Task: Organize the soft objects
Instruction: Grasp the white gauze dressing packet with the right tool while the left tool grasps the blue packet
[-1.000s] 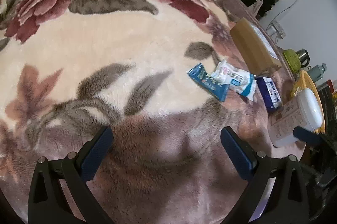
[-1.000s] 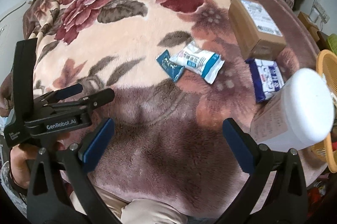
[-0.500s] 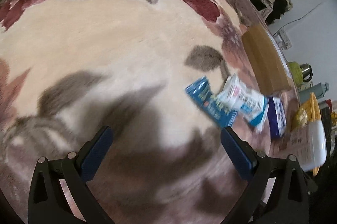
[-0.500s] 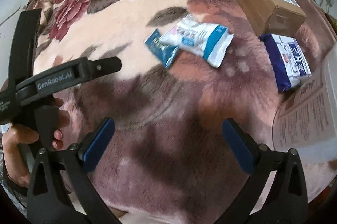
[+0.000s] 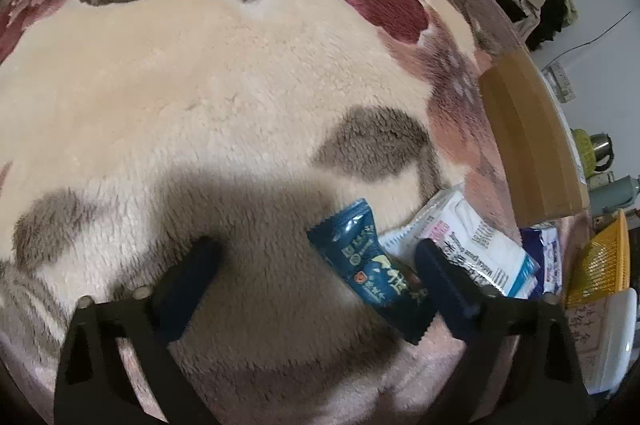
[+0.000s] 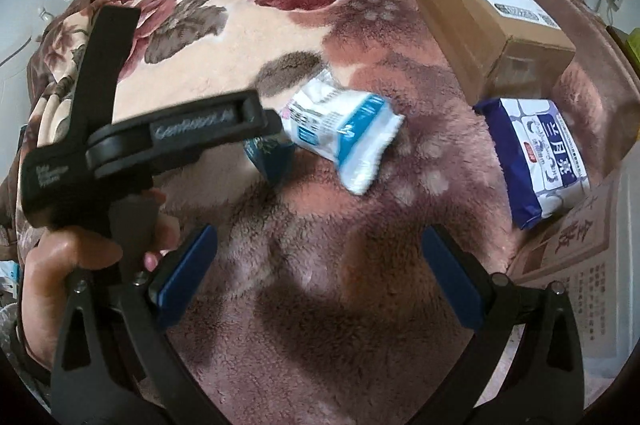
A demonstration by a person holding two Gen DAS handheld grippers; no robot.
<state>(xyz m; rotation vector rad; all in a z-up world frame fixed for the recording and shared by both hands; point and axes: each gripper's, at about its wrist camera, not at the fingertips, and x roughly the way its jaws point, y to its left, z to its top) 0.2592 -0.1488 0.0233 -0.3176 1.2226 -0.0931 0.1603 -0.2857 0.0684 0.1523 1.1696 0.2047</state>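
A small dark blue packet (image 5: 370, 265) lies on the floral blanket, between the fingers of my open left gripper (image 5: 316, 269), close to its right finger. In the right wrist view the packet (image 6: 269, 157) is partly hidden under the left gripper's body (image 6: 172, 141). A white and blue gauze pack (image 5: 472, 245) lies just right of it and overlaps it, also shown in the right wrist view (image 6: 340, 129). A dark blue and white tissue pack (image 6: 548, 157) lies further right. My right gripper (image 6: 316, 277) is open and empty above bare blanket, nearer than the packs.
A cardboard box (image 6: 484, 13) stands on the blanket at the far right. A white container with printed label (image 6: 600, 265) sits at the right edge, next to an orange basket (image 5: 600, 261). The floral blanket (image 5: 200, 85) spreads to the left.
My left gripper has moved forward and right until the dark blue packet sits between its fingers. My right gripper has moved forward toward the packs. Both stayed open.
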